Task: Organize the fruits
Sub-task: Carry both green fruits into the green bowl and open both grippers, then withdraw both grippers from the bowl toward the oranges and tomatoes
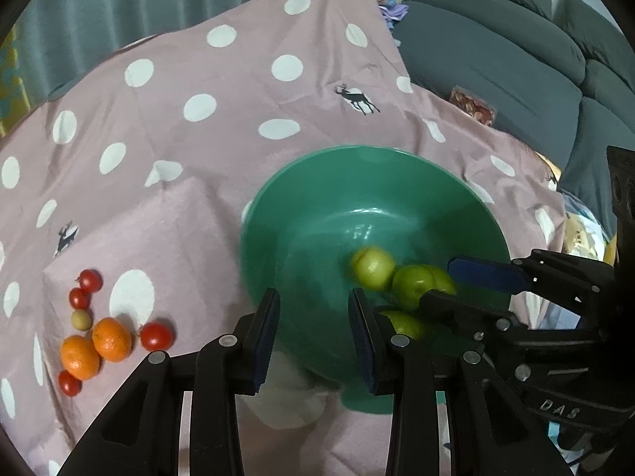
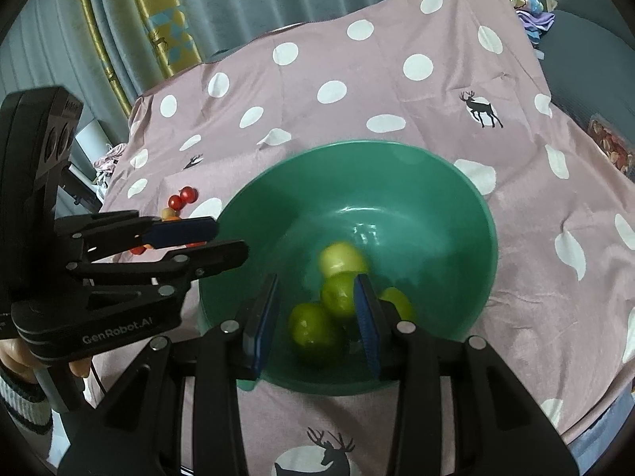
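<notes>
A green bowl point(image 1: 317, 214) point(image 2: 456, 206) stands on the pink dotted cloth and holds several green fruits point(image 1: 373, 267) point(image 2: 313, 327), one of them blurred. My left gripper point(image 1: 313, 337) is open and empty at the bowl's near left rim; it also shows in the right wrist view point(image 2: 222, 238). My right gripper point(image 2: 317, 317) is open and empty over the green fruits; it also shows in the left wrist view point(image 1: 440, 281). Two oranges point(image 1: 95, 345), several red tomatoes point(image 1: 156, 335) and a small yellowish fruit point(image 1: 81, 319) lie on the cloth left of the bowl.
A grey sofa point(image 1: 516, 59) stands behind and to the right of the table, with a snack packet point(image 1: 474, 105) on it. Curtains point(image 2: 139, 20) hang at the back. The cloth point(image 1: 222, 91) drops off at the table's edges.
</notes>
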The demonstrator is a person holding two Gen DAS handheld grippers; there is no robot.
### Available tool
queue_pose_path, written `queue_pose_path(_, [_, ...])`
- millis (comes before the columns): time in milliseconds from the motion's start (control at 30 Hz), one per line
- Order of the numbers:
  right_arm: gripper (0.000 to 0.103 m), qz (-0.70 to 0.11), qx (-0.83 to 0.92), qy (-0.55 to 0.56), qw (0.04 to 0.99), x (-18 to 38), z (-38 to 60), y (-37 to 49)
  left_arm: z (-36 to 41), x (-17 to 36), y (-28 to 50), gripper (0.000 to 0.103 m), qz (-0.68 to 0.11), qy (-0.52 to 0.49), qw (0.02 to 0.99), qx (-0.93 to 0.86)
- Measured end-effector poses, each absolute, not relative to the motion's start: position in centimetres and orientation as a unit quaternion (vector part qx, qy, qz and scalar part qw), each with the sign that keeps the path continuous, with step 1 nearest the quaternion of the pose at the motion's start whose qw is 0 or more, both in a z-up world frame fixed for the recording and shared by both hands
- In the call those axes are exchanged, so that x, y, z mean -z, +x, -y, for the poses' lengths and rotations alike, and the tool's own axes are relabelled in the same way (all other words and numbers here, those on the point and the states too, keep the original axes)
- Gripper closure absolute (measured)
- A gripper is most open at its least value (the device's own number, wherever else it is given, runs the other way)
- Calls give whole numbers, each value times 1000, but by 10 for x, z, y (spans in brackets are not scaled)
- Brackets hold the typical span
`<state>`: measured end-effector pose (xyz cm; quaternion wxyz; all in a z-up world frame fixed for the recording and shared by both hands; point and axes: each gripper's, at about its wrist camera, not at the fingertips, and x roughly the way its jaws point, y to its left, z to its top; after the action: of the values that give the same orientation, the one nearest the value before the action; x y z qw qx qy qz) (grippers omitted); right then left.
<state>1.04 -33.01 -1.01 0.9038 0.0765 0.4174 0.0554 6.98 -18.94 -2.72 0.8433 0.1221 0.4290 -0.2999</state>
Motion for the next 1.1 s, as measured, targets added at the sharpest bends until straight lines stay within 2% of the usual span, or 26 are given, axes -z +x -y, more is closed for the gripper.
queue_pose_path(67, [59,-414,-53,82,905,8,332,10,183,25,69,65,-431,116,844,296])
queue_pose_path(167, [52,-409,-53,92,906,5,332,9,169,21,68,48,-431,106,851,281])
queue_pose_path(333, [51,-404,-59,87,909,0,323,6,142,19,64,46,-433,92,860,254])
queue_pose_path(400, [47,-401,-63,85,910,-2,319,5,128,19,62,35,-435,86,864,238])
queue_pose_path(467, [43,-397,-67,84,911,-5,317,3,109,19,61,31,-437,79,869,220])
queue_pose_path(733, [37,-396,-93,72,911,-9,300,2,25,36,55,30,-467,29,876,119])
queue_pose_path(900, [33,-401,-118,64,906,-10,280,2,-1,41,48,30,-474,-2,876,90])
queue_pose_path(933, [32,-402,-124,63,905,-10,276,2,-3,41,45,29,-472,-2,877,87])
queue_pose_path(1000, [28,-403,-138,59,903,-10,265,2,-5,41,41,20,-469,-1,879,84])
queue_pose_path(1100, [26,-409,-156,49,898,-7,249,2,-8,41,37,17,-462,-1,883,83])
